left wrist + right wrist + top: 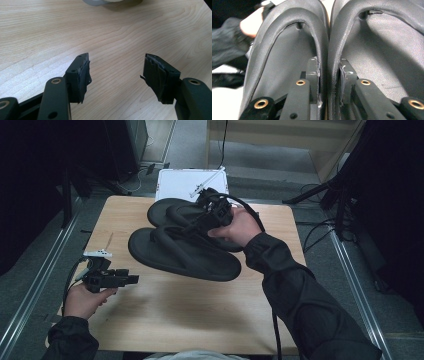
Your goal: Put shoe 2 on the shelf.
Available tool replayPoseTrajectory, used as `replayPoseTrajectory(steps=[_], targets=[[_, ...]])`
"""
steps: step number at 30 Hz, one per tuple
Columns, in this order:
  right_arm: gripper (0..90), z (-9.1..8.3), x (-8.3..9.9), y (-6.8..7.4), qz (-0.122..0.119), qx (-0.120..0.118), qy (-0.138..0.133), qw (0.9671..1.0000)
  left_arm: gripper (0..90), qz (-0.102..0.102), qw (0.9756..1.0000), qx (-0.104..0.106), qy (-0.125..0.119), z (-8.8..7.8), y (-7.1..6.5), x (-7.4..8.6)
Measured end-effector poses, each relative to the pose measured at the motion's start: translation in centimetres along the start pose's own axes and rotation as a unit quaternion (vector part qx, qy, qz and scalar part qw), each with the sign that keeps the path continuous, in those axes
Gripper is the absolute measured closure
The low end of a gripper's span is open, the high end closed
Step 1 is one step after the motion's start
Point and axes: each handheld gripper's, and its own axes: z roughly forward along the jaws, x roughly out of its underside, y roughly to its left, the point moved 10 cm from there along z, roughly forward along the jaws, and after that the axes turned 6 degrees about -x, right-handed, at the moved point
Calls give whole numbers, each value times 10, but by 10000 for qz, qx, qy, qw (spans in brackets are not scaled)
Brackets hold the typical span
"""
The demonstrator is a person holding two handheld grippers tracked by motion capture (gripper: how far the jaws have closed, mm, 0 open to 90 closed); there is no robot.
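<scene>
Right tool (329, 75) clenched on adjoining straps of two black flip-flops (185, 247), pinched together between pads; pair near worktop (200, 320) far edge, toward middle. Left tool (116, 75) released, jaws wide over bare wood near left edge.

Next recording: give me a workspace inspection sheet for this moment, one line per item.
Surface: light wooden table, bare in front.
Job's things: two black flip-flops, straps pressed side by side.
Clutter: white board at the far edge.
Grippers: right gripper shut on both straps; left gripper open, over bare wood.
Cables: black cable runs along the right sleeve.
Surroundings: grey floor, metal rails, dark stands.
</scene>
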Motion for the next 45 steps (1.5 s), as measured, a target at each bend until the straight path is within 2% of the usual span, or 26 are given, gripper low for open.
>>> replayPoseTrajectory(steps=[4, 7, 10, 14, 17, 20, 22, 27, 29, 31, 34, 35, 37, 38, 39, 43, 44, 45], targets=[[752, -4, -5, -20, 368, 251, -116, 9989, 384, 13, 10000, 6, -22, 0, 0, -1], [753, -5, -8, -34, 539, 398, -191, 9976, 383, 18, 10000, 10, -18, 0, 0, 0], [753, -5, -11, -49, 847, 601, -267, 9942, 384, 15, 10000, 15, -11, 0, 0, 0], [753, -4, -16, -67, 1122, 806, -357, 9898, 383, 33, 10000, 11, 23, 1, 0, 0], [751, -5, -21, -81, 1304, 1056, -434, 9849, 383, 43, 10000, 18, 25, 1, -1, 0], [752, -3, -26, -94, 1380, 1306, -414, 9809, 383, 35, 10000, 20, 14, 2, -1, 0], [753, -3, -29, -102, 1503, 1458, -428, 9769, 383, 38, 10000, 24, 17, 2, -1, 0], [752, -4, -38, -120, 1944, 1774, -610, 9628, 383, 63, 10000, 42, 56, 2, -2, 1], [753, -6, -41, -126, 2079, 1927, -691, 9565, 383, 64, 10000, 40, 52, 3, -2, 0], [753, -6, -44, -133, 2278, 2043, -776, 9489, 383, 75, 9999, 48, 47, 3, -2, 0], [753, -7, -48, -146, 2706, 2205, -1003, 9317, 383, 90, 9999, 60, 60, 4, -3, 0], [753, -7, -49, -149, 2881, 2249, -1105, 9242, 383, 85, 9999, 65, 62, 4, -3, 0], [752, -7, -52, -156, 3090, 2367, -1242, 9127, 383, 92, 9999, 77, 79, 4, -3, 0], [752, -6, -54, -159, 3151, 2444, -1298, 9078, 383, 95, 9999, 82, 88, 4, -3, 0], [752, -6, -56, -162, 3228, 2566, -1330, 9013, 383, 88, 9999, 79, 93, 4, -3, 0], [752, -6, -67, -172, 3409, 2904, -1631, 8791, 383, 100, 9999, 97, 92, 4, -4, 0], [752, -5, -69, -173, 3542, 2928, -1734, 8711, 383, 97, 9999, 111, 91, 4, -4, 0], [752, -4, -70, -175, 3616, 2956, -1802, 8657, 383, 115, 9998, 101, 88, 5, -4, 0]])
